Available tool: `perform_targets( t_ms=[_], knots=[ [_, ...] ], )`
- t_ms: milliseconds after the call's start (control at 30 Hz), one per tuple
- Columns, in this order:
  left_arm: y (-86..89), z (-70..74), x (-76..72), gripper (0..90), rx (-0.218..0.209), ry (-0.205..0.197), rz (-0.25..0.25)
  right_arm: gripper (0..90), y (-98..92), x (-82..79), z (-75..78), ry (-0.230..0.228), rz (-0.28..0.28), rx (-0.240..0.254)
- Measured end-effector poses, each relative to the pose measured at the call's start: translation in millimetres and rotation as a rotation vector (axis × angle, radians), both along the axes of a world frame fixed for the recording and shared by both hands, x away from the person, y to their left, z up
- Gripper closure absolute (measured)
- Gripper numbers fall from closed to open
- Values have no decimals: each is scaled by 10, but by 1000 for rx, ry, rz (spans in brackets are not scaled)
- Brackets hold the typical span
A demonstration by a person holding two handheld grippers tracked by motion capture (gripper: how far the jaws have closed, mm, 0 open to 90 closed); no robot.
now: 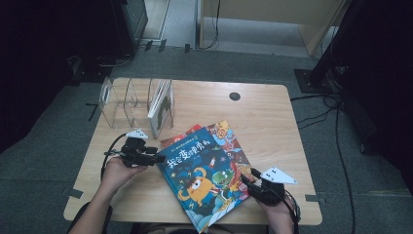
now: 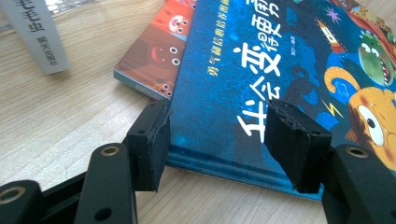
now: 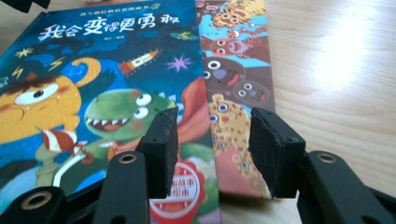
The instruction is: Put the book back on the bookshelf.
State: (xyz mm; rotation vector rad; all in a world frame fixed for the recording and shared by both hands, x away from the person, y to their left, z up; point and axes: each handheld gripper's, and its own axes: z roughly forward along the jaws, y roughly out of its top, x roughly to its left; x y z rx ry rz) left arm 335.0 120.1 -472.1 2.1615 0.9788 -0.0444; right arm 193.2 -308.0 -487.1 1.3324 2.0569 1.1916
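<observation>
A: Now, how did the left tongs [image 1: 158,159] stand?

B: Open. In the left gripper view their pads [image 2: 152,144] stood apart over the near edge of the blue book [image 2: 280,79], pressing on nothing.

A: And the right tongs [image 1: 245,178]?

B: Open too, jaws parted, at the blue book's other side. In the right gripper view one pad [image 3: 161,149] hung over the blue cover [image 3: 102,84] and the other over the book [image 3: 233,93] beneath it, the one with the many-eyed creatures. Neither pad gripped anything.

A: Where did the books lie?

B: Flat on the counter [image 1: 263,117], near its middle, in a skewed pile. The blue book [image 1: 202,178] was on top; a red book [image 1: 178,138] stuck out at its far left corner and the creature book [image 1: 229,139] along its right side.

A: Anything farther off?

B: A clear rack [image 1: 119,102] stood at the counter's far left corner, with a white book [image 1: 160,107] upright in its right-hand slot. A dark round hole [image 1: 234,96] showed in the counter near the far edge.
</observation>
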Motion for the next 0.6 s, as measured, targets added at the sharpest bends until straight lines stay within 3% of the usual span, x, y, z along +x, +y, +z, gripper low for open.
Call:
perform_targets(
  t_ms=[233,333,600],
  knots=[
    [-40,-21,27,413,-25,8,-14,523,-54,-130,-12,-6,-69,-8],
    [-57,-21,43,413,-13,6,-19,523,-47,-209,-19,-11,-81,-10],
    [-95,-26,49,416,2,0,-34,537,-40,-323,-84,28,-95,-31]
  ],
)
